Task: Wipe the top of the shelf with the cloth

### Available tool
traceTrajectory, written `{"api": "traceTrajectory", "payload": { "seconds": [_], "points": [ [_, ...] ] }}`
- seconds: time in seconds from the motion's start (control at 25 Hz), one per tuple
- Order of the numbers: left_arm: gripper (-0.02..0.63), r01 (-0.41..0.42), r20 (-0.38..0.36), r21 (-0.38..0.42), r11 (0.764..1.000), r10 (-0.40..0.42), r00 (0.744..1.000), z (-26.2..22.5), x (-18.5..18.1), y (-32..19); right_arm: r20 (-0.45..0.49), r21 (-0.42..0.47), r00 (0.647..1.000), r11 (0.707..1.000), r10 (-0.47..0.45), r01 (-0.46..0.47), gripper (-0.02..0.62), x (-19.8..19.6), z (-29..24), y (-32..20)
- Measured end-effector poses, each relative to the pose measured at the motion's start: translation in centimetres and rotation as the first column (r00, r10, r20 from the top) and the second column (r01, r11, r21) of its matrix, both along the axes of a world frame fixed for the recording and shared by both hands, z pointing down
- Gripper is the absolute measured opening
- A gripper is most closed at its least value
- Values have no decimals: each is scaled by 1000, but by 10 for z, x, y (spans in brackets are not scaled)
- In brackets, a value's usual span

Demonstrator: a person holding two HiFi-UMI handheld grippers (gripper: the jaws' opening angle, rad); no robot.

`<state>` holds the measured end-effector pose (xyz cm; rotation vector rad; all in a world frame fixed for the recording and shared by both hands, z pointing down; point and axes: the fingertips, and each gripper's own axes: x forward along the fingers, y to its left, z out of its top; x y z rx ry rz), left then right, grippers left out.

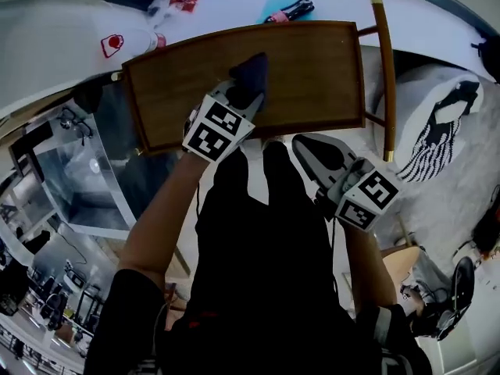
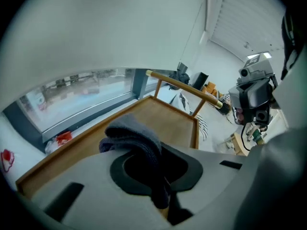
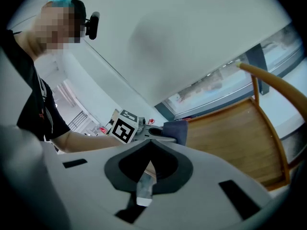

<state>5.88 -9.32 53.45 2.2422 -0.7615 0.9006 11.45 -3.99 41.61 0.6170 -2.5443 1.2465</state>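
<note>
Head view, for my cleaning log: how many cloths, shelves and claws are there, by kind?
cloth: 1
shelf: 1
claws: 2, the left claw shut on the cloth, the right claw off the shelf
Total: 4

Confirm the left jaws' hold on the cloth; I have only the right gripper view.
Observer: In the left gripper view, the left gripper has its jaws shut on the dark blue cloth.
Operator: Locate it on the shelf.
Observer: Head view: it is about mid-width on the wooden shelf top.
Operator: Report my right gripper.
Observer: The right gripper hangs off the shelf, on the person's side, near its right corner.
</note>
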Motion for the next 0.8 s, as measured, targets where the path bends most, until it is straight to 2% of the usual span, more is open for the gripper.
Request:
{"api": "traceTrajectory", "payload": {
  "seconds": [0.16,0.36,0.6,0.8],
  "points": [
    [49,114,19,-9,993,-114,993,-1,-64,26,3,3,996,996,-91,91,5,-49,-3,13],
    [49,224,68,-19,974,-223,973,5,-138,60,2,8,979,979,-201,201,5,-106,-4,31],
    [49,309,163,-47,950,-298,941,22,-223,94,1,-3,958,958,-288,288,5,-160,-1,52],
    [49,355,230,-76,932,-330,916,33,-270,115,0,-6,946,946,-324,324,5,-187,-1,61]
  ]
}}
